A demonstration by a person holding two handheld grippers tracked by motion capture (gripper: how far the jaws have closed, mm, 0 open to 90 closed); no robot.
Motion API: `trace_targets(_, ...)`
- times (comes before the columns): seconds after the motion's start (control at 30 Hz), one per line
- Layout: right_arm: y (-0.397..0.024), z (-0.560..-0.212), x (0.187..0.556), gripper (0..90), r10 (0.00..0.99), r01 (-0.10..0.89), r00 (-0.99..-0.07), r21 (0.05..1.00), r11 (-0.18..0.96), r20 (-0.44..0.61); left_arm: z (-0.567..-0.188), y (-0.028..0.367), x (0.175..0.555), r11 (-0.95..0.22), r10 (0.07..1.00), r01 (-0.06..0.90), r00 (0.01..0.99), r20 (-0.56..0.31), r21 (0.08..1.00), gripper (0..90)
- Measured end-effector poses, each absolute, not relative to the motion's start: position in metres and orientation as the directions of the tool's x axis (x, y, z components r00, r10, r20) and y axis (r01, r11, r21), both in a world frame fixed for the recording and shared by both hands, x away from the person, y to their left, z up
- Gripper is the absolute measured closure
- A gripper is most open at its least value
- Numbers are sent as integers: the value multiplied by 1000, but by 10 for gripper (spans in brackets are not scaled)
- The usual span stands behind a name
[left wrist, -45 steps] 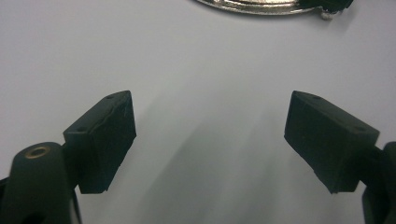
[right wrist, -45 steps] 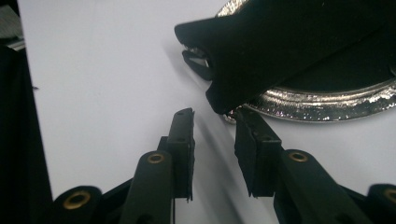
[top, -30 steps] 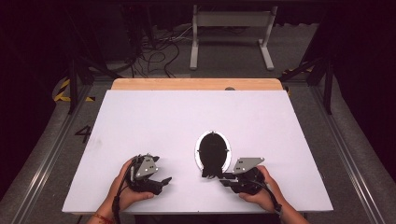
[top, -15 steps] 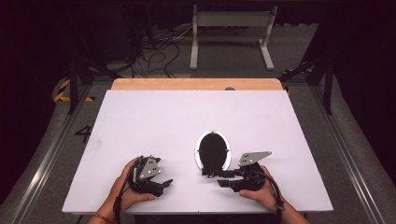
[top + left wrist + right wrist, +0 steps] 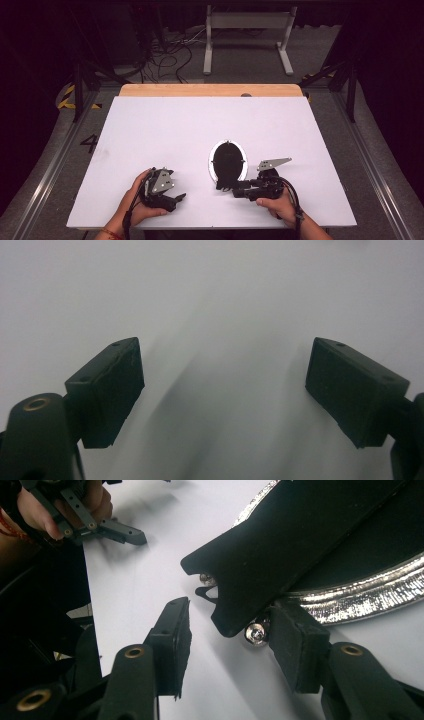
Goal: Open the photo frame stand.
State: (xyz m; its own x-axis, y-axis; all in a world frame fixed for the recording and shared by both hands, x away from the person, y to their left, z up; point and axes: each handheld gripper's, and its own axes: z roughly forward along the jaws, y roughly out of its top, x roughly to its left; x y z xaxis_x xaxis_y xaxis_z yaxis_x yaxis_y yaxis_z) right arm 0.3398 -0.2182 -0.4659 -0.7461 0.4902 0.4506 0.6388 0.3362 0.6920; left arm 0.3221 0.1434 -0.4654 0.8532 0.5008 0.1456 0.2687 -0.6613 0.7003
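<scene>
Oval silver-rimmed frame point(image 5: 228, 161) lying flat on the bench point(image 5: 165, 130). Right claw point(image 5: 235, 630) at the frame's near end, just spread wider, black stand leg point(image 5: 300, 540) loose between the pads. Left claw point(image 5: 225, 385) spread, well left of the frame. Risk: a pad snagging the leg, dragging the frame.

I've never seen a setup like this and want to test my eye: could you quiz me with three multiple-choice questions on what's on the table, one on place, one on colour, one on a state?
1. Where does the oval mirror lie?
A. far left corner
B. just beyond the right claw
C. on the floor

2. What colour is the table top?
A. white
B. red
C. green

3. How stands the left claw?
A. clamped on a cup
B. open, nothing between its jaws
C. shut tight

B: the high view shows it beside that claw.
A: the surface is plain white.
B: its pads stand wide apart over bare table.
</scene>
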Motion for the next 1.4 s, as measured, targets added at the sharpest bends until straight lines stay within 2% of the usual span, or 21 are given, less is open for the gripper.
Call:
trace_targets(0.27, -222, -467, 348, 510, 480, 695, -689, 681, 228, 543, -466, 137, 322, -662, 481, 260, 866, 133, 703, 162)
trace_targets(0.4, -224, -469, 351, 542, 498, 729, -647, 659, 183, 577, -465, 133, 321, -668, 471, 255, 872, 132, 699, 162)
trace_targets(0.67, -221, -469, 351, 563, 510, 734, -636, 659, 166, 579, -465, 123, 322, -667, 452, 250, 885, 115, 702, 161)
trace_targets(0.8, -220, -469, 350, 573, 521, 730, -638, 660, 176, 567, -463, 121, 321, -637, 431, 250, 900, 68, 729, 161)
trace_targets(1.03, -218, -468, 348, 578, 532, 713, -653, 674, 193, 539, -451, 115, 326, -531, 396, 313, 913, -95, 787, 175)
trace_targets(1.17, -218, -468, 348, 579, 535, 707, -658, 679, 198, 529, -447, 105, 332, -548, 378, 308, 920, -98, 778, 200)
trace_targets(1.27, -218, -467, 347, 579, 536, 704, -662, 681, 203, 524, -450, 103, 344, -578, 435, 337, 898, -69, 743, 223)
trace_targets(1.4, -218, -467, 347, 579, 537, 696, -668, 687, 209, 514, -455, 101, 366, -539, 506, 415, 855, -113, 733, 217)
